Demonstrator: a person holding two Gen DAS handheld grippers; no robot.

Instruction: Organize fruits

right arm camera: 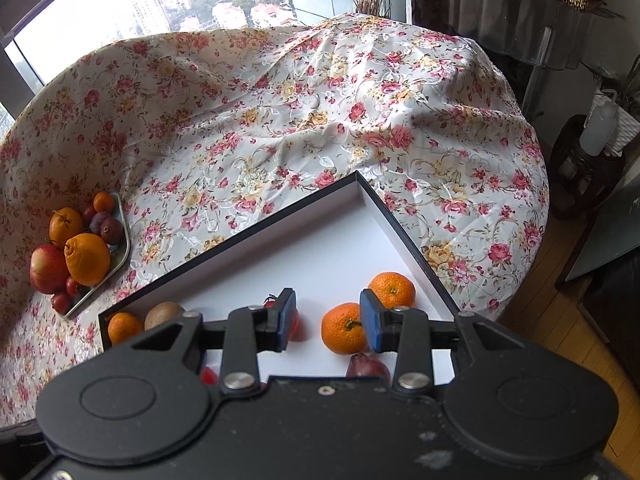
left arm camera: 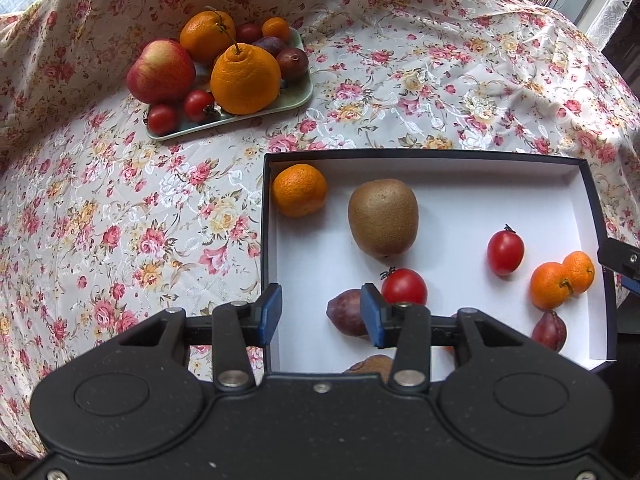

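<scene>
A white box with a dark rim (left arm camera: 266, 240) (right arm camera: 404, 220) holds a kiwi (left arm camera: 383, 218), tangerines (left arm camera: 298, 190) (left arm camera: 550, 286), cherry tomatoes (left arm camera: 505, 252) (left arm camera: 404, 286) and dark plums (left arm camera: 346, 312) (left arm camera: 550, 330). My left gripper (left arm camera: 322, 316) hovers over the box's near left corner, open, nothing between its pads. My right gripper (right arm camera: 328, 322) hangs open over the box's right end. A tangerine (right arm camera: 344, 328) lies on the box floor beneath its gap, and the left pad is clear of it. A second tangerine (right arm camera: 392, 290) and a plum (right arm camera: 368, 366) lie close by.
A green plate (left arm camera: 296, 100) (right arm camera: 122, 256) at the far left carries an apple (left arm camera: 160, 70), two large oranges (left arm camera: 245, 80), plums and small tomatoes. Floral cloth (left arm camera: 120, 220) covers the round table. Its edge drops to a wooden floor (right arm camera: 560, 312) on the right.
</scene>
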